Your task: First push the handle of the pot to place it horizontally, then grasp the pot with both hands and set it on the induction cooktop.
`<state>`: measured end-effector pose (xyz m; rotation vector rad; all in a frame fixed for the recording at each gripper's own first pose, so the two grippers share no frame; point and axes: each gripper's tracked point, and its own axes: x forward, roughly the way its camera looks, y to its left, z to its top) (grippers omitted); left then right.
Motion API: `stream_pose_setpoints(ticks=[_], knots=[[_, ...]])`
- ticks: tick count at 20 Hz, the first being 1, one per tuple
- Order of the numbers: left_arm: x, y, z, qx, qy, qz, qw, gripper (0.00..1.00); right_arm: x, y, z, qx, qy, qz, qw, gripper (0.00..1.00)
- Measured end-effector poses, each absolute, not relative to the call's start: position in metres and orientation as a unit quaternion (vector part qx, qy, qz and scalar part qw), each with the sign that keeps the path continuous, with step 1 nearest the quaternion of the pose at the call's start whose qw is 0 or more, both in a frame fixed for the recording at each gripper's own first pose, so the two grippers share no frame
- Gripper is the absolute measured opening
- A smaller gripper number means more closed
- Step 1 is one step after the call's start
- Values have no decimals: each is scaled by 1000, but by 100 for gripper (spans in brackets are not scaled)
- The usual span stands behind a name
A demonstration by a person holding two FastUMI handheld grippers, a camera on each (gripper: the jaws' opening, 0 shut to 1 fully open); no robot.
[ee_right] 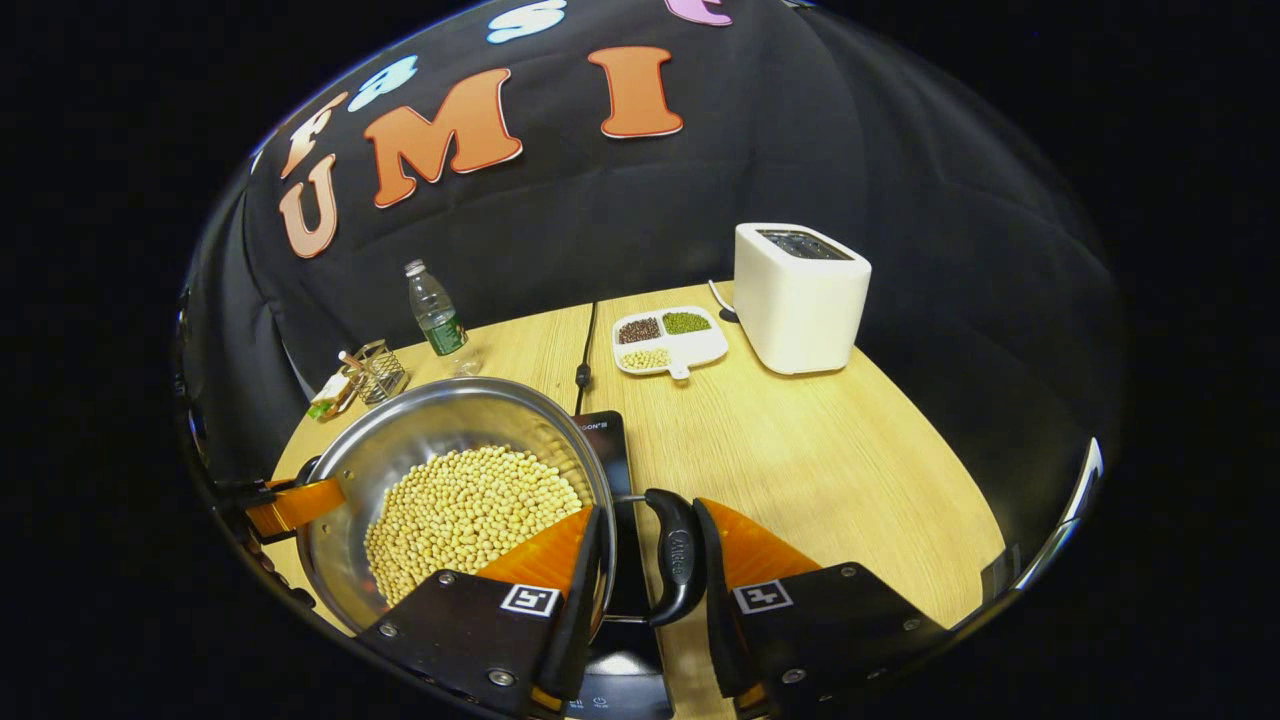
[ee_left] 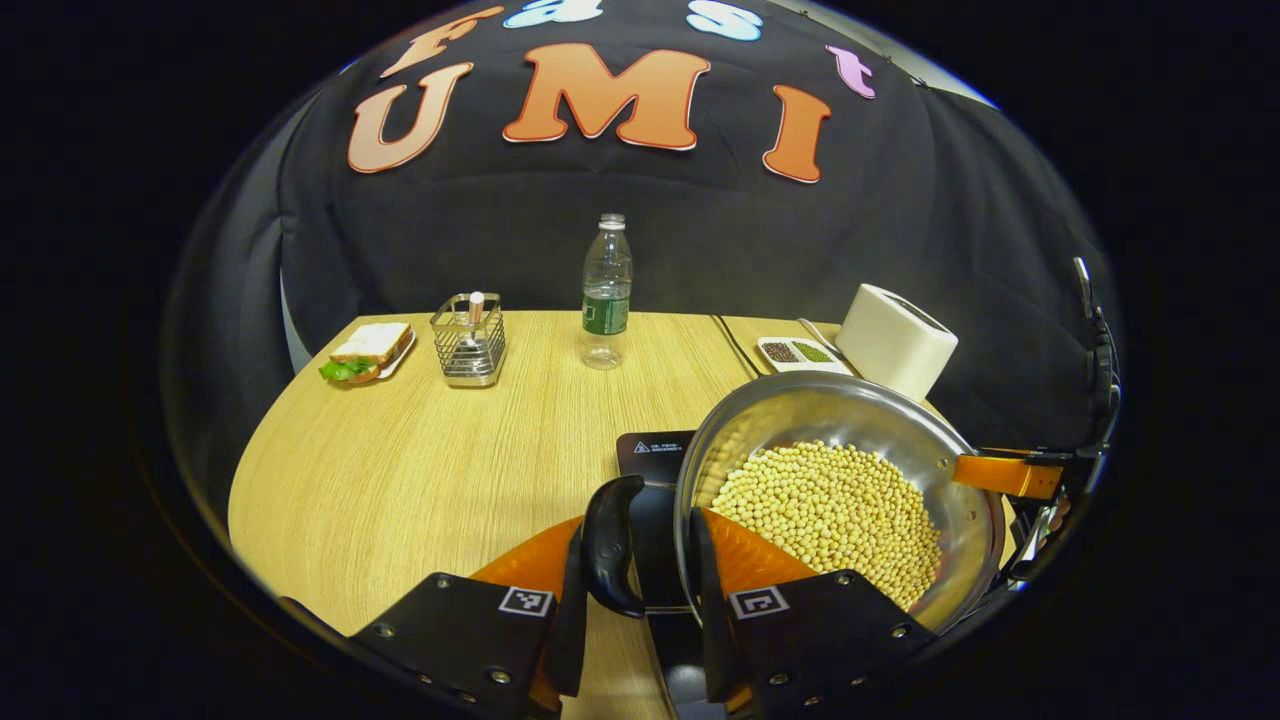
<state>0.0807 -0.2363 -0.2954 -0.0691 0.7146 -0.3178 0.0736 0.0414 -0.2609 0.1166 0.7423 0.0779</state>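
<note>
A steel pot (ee_left: pixel 800 410) (ee_right: pixel 420 420) filled with soybeans (ee_left: pixel 830 510) (ee_right: pixel 465 520) sits over the black induction cooktop (ee_left: pixel 650 455) (ee_right: pixel 605 435); whether it rests on it I cannot tell. My left gripper (ee_left: pixel 640 522) is shut across one black side handle (ee_left: pixel 612 545) and the rim, with its right finger inside the pot. My right gripper (ee_right: pixel 648 510) is shut the same way on the opposite handle (ee_right: pixel 675 555), left finger inside. In each view the other gripper's finger (ee_left: pixel 1010 475) (ee_right: pixel 295 505) pokes over the far rim.
On the wooden table (ee_left: pixel 400 480) (ee_right: pixel 830 450) stand a water bottle (ee_left: pixel 606 290) (ee_right: pixel 435 310), a wire cutlery rack (ee_left: pixel 468 340) (ee_right: pixel 378 370), a sandwich plate (ee_left: pixel 368 352) (ee_right: pixel 330 395), a white toaster (ee_left: pixel 895 340) (ee_right: pixel 800 295) and a divided dish of beans (ee_left: pixel 797 352) (ee_right: pixel 668 340). A black cable (ee_right: pixel 585 350) runs back from the cooktop.
</note>
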Motion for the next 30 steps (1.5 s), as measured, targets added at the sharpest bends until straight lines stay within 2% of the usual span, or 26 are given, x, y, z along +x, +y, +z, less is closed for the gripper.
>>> stream_pose_setpoints(ticks=[2,3,4,6,8,9,10,11,12,13,14,16,23,29,30], knots=[[80,-237,-299,-36,352,-158,922,49,73,41,-263,60,366,37,928,49],[81,-238,-302,-37,354,-159,921,49,72,42,-263,61,368,37,927,46],[84,-239,-301,-40,352,-161,921,49,72,42,-263,61,370,37,926,51],[85,-239,-302,-49,351,-165,921,48,73,42,-263,61,368,38,927,51],[82,-241,-300,-53,346,-173,920,53,72,43,-259,69,365,46,927,57],[85,-234,-299,-38,342,-170,923,55,73,42,-260,64,365,44,928,55],[85,-230,-299,-26,340,-168,925,57,72,40,-259,56,365,43,928,68],[83,-230,-296,-28,340,-169,925,69,71,38,-255,51,363,42,930,79],[81,-228,-292,-31,338,-167,926,71,69,36,-247,48,356,41,932,90],[81,-224,-287,-31,332,-162,929,71,70,35,-236,46,345,41,936,96],[85,-213,-276,-19,314,-147,938,72,68,33,-221,40,330,39,942,96],[90,-200,-250,-6,275,-134,952,96,66,25,-185,22,292,28,956,95],[91,-144,-102,-32,147,-97,984,94,48,11,-43,16,160,18,987,95],[56,-79,13,-33,34,-57,997,92,20,-3,22,20,97,10,995,95],[47,-73,24,-20,21,-52,998,93,15,-7,28,21,88,9,996,100]])
